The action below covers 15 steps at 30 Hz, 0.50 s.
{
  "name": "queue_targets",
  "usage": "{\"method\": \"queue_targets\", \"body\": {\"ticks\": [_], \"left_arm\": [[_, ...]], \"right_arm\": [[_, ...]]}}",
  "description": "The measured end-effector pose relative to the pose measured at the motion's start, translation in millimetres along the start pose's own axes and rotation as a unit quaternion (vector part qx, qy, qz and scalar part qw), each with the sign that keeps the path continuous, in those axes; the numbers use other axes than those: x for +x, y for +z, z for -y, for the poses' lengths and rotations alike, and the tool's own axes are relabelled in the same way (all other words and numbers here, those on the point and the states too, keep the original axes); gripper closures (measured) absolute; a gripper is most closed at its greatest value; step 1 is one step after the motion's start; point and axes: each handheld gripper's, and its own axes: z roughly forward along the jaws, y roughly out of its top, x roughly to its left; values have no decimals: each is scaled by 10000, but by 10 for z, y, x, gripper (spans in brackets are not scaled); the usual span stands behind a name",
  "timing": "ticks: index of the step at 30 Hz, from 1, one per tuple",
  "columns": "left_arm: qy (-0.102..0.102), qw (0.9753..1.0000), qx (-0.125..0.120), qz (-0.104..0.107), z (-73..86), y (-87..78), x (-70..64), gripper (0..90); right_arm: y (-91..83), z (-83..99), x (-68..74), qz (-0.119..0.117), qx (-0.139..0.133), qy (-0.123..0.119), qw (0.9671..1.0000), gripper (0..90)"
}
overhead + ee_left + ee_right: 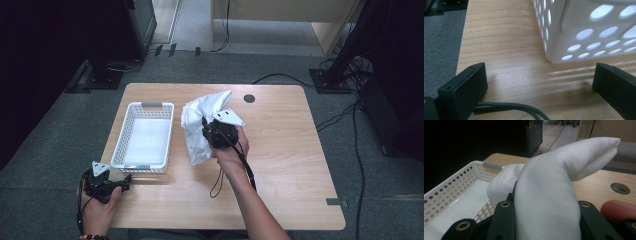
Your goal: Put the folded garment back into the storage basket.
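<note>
White cloth (200, 125) clamped in right tool (206, 131), left tool (122, 182) jaws apart, beside basket (142, 167).

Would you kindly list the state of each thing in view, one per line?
white cloth: bunched, lifted off the table, clamped in the right tongs.
white basket: upright on the table, holding a flat white layer.
right tongs: shut on the cloth.
left tongs: open, resting on the table by the basket's corner.
</note>
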Motion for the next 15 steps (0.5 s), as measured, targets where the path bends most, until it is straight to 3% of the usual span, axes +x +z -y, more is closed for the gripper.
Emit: {"method": "queue_targets", "body": {"ticks": [7,15], "left_arm": [[-39,10000,7,-41,-1,0,0,0],[-25,10000,16,-44,-2,-1,3,0]], "right_arm": [[15,-123,138,11,-7,-99,10000,661],[105,-227,331,-139,-78,-93,9998,660]]}}
